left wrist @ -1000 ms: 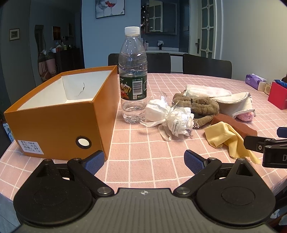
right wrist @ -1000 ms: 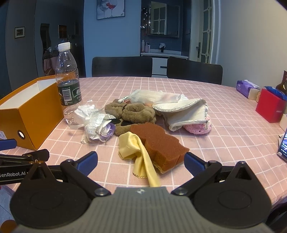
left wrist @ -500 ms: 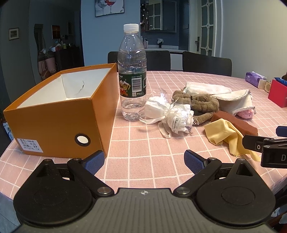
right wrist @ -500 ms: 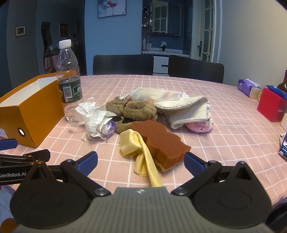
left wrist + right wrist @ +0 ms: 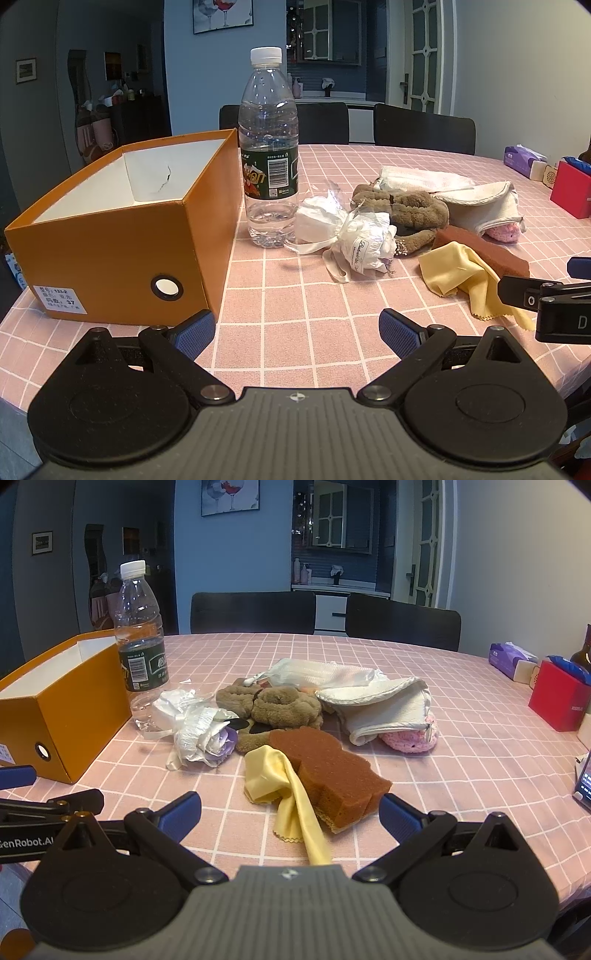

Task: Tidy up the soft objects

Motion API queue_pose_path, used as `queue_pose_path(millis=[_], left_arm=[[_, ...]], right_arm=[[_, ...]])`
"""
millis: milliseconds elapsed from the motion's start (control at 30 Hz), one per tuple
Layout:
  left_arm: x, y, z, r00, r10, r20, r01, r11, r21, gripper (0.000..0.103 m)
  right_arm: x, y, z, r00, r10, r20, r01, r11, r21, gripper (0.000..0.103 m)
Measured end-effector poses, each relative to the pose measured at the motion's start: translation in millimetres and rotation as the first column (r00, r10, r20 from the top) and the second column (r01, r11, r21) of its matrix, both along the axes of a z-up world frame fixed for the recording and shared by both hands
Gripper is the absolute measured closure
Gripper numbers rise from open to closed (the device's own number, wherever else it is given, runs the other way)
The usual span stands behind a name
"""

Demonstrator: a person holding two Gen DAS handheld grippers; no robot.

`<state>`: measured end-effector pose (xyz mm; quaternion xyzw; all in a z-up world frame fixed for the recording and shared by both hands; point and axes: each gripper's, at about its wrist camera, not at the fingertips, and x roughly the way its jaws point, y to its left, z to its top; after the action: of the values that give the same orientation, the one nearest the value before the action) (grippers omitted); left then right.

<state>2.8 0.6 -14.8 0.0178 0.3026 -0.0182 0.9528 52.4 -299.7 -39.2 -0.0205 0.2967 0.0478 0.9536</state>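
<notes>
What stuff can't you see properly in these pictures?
- Bottom of the orange box, left wrist view: its own walls hide it.
- Pink knitted thing, right wrist view: mostly under the white cloth.
- Phone, right wrist view: cut off by the picture edge.
- Box label, left wrist view: print too small to read.
- Yellow cloth, right wrist view: its end goes under the right tool.

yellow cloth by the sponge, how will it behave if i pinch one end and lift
The thin yellow cloth lies crumpled and draped, so it will probably hang limp. It looks very light. One fold touches the brown rectangular sponge, which it may nudge slightly.
</notes>
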Motion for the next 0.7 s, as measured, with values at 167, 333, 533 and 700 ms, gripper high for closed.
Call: queue_pose_path(millis=[167, 333, 533, 700], left_arm=[[0.0, -0.5, 0.0, 1.000, 0.000, -0.001, 0.000, 1.000, -0.001, 0.000], [0.3, -1.0, -1.4, 1.000, -0.002, -0.008, 0.002, 1.000, -0.005, 0.000], [0.3, -0.6, -1.1, 1.000, -0.002, -0.008, 0.002, 1.000, -0.005, 0.000], [0.3, 0.0, -0.7, 1.000, 0.000, -0.012, 0.000, 1.000, -0.006, 0.000]], right_arm=[[0.4, 0.7, -0.1, 1.000, -0.001, -0.001, 0.001, 1.000, -0.002, 0.003], [1.1, 1.3, 0.1, 1.000, 0.000, -0.004, 0.000, 1.000, -0.002, 0.003], [1.6, 1.4, -0.1, 1.000, -0.001, -0.006, 0.001, 1.000, -0.003, 0.003], [2.1, 1.0, -0.5, 1.000, -0.003, -0.010, 0.003, 1.000, -0.004, 0.003]])
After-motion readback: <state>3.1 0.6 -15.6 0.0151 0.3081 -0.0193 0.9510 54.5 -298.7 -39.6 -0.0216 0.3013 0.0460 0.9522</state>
